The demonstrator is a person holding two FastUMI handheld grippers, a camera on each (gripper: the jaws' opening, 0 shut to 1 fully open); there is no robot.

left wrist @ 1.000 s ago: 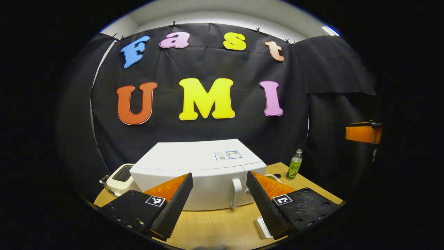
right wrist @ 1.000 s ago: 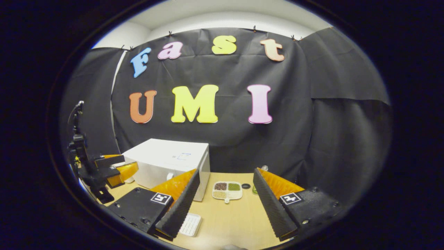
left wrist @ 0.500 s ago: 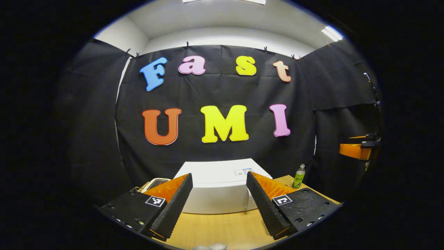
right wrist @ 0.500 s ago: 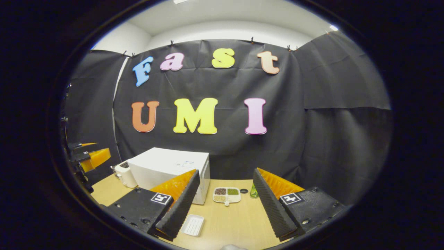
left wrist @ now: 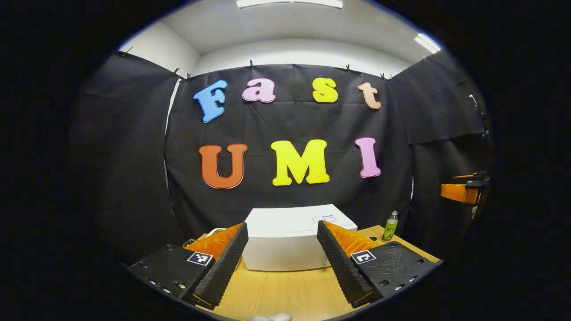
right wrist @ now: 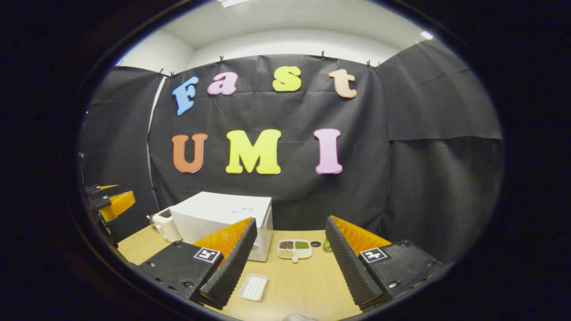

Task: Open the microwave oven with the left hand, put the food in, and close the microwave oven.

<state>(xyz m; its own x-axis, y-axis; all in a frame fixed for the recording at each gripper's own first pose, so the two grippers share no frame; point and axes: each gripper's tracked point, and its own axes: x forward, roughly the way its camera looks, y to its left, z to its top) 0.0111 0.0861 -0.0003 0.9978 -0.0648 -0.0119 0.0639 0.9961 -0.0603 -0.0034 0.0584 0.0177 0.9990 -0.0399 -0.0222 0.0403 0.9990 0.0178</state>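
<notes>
Pulled back and tilted upward since one second ago: left gripper (left wrist: pixel 282 256), microwave oven (left wrist: pixel 292 238) now smaller and lower in the left gripper view, its handle hidden behind the right-hand finger

Fingers of left gripper spread apart, holding nothing, framing the closed microwave oven across a bare strip of wooden table (left wrist: pixel 285 292)

Green bottle (left wrist: pixel 391 226) upright on the table to the right of the oven; toaster (left wrist: pixel 209 232) partly visible behind the left-hand finger

Right gripper (right wrist: pixel 290 258) likewise drawn back from the table over the same interval; fingers apart, empty

In the right gripper view: microwave oven (right wrist: pixel 223 214) at left with door shut, toaster (right wrist: pixel 165 225) just beside its far side, divided food dish (right wrist: pixel 294 249) with four compartments of grains on the table right of the oven, apart from it; small white tray (right wrist: pixel 253 287) nearer the camera, beside the left-hand finger; left gripper (right wrist: pixel 109 203) raised at far left, well apart from the oven
</notes>
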